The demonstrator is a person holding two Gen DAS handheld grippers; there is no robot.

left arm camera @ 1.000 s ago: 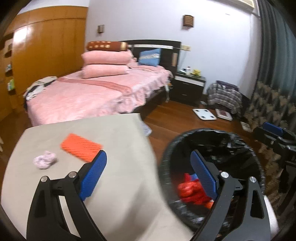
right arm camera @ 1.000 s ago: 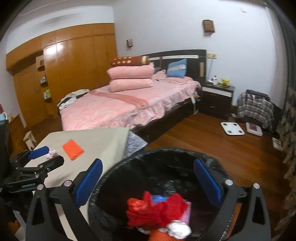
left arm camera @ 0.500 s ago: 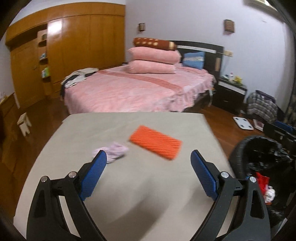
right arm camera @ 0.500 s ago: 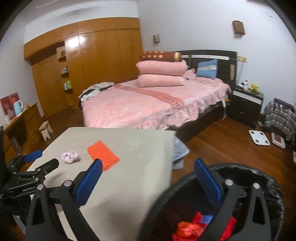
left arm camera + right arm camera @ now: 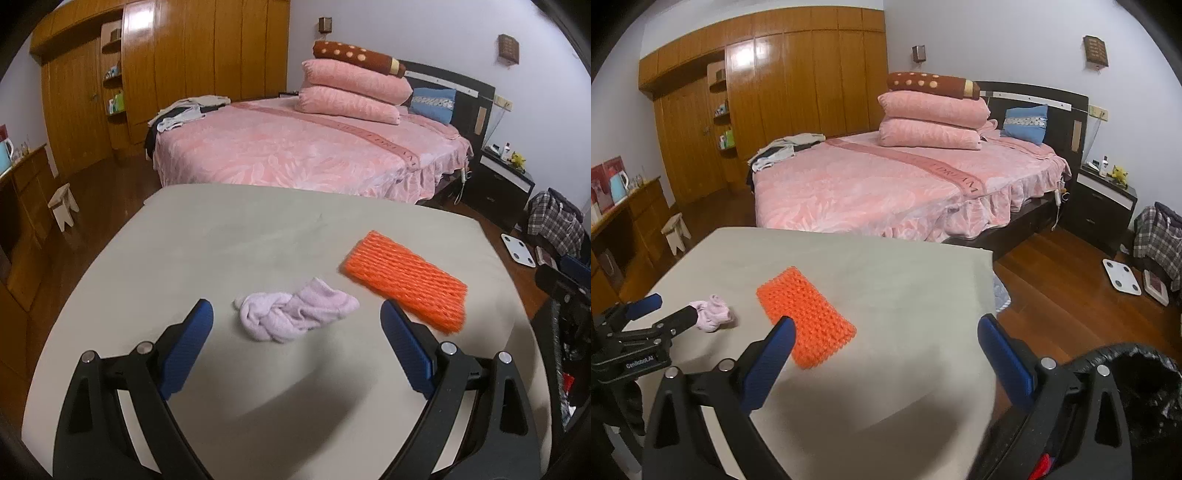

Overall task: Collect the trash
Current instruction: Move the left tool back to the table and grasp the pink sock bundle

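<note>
You've swung both tools off the bin [image 5: 1137,387] onto the worktop [image 5: 258,229], left tool [image 5: 295,343] spread wide, empty, straddling the lilac wad [image 5: 291,315], right tool [image 5: 882,354] equally agape by the orange foam net [image 5: 807,317], ready to grab.

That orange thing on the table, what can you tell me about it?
The orange piece is a flat, oblong sleeve of ribbed foam netting, soft-looking and empty. It lies flat, skewed, on the grey table, near the side where the bin stands, beside a crumpled pale pink cloth but apart from it. Neither gripper touches it.
</note>
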